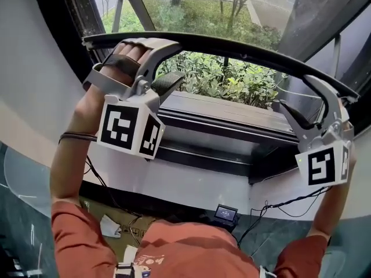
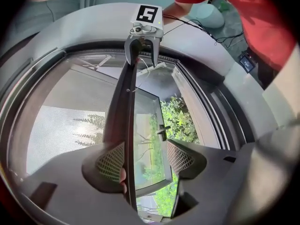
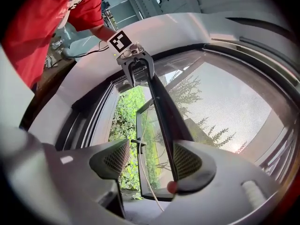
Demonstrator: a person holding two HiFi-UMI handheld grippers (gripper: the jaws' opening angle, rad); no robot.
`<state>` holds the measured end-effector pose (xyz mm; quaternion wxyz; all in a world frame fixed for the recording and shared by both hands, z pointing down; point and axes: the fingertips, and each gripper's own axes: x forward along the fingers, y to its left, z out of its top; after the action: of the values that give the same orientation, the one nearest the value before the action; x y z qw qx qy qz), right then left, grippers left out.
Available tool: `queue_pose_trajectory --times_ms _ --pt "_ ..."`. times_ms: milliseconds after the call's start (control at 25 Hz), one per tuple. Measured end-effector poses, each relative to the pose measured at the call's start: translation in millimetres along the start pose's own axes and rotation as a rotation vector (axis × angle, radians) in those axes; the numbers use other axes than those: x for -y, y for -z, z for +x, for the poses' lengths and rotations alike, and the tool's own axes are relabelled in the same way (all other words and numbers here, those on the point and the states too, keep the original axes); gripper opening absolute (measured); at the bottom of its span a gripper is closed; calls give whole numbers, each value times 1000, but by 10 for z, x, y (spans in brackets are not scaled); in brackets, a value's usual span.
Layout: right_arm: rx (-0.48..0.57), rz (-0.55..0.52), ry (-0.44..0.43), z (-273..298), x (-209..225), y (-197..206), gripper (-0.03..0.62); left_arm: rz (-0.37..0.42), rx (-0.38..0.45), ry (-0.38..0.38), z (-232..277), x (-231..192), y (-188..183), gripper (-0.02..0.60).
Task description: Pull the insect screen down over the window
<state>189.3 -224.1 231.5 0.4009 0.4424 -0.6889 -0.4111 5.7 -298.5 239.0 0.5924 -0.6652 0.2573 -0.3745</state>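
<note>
Left tongs (image 2: 145, 161) and right tongs (image 3: 150, 161) both stand spread around the screen's bottom bar (image 1: 232, 46), which hangs partway down with mesh (image 2: 61, 135) above it, so by my judgement the stretch down to the sill (image 1: 220, 106) remains to be covered.

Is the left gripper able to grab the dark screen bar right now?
Probably yes. The screen bar already runs between the left gripper's open jaws, close against one pad, and nothing blocks it.

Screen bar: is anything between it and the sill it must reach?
Nothing visible does: the opening below the bar is free down to the sill; the open sash seems to lie outside.
</note>
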Motion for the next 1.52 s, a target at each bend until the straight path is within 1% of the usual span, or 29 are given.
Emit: queue_pose_trajectory --times_ms 120,200,280,400,560,760,960,1120,1240,1320,1440,1520 --pt "-1 32 -19 12 -95 27 290 -20 3 35 0 99 -6 264" --pt "2 35 -23 18 -140 36 291 -19 4 42 4 143 -8 264" --pt "-12 52 -41 21 -210 69 291 -31 5 64 14 215 -14 264" --pt "-29 65 -69 50 -360 134 291 -33 9 92 40 383 -8 264" --pt "-31 118 -114 76 -579 185 292 -42 14 131 59 632 -5 265" --pt "-27 151 -128 74 -707 195 293 -60 20 138 56 773 -16 268" --pt "-50 168 -158 126 -865 297 293 -72 19 152 113 941 -23 268" --pt "-41 197 -176 128 -951 304 293 -97 30 159 119 1041 -35 273" --pt "-49 238 -215 137 -1027 325 293 -130 43 192 123 1130 -41 272" --pt "-52 232 -220 147 -1067 338 295 -127 45 197 128 1181 -41 275" --pt "-56 255 -239 150 -1130 352 295 -151 42 238 124 1248 -51 275" --pt "-67 254 -250 169 -1204 386 295 -148 41 254 139 1335 -49 275"
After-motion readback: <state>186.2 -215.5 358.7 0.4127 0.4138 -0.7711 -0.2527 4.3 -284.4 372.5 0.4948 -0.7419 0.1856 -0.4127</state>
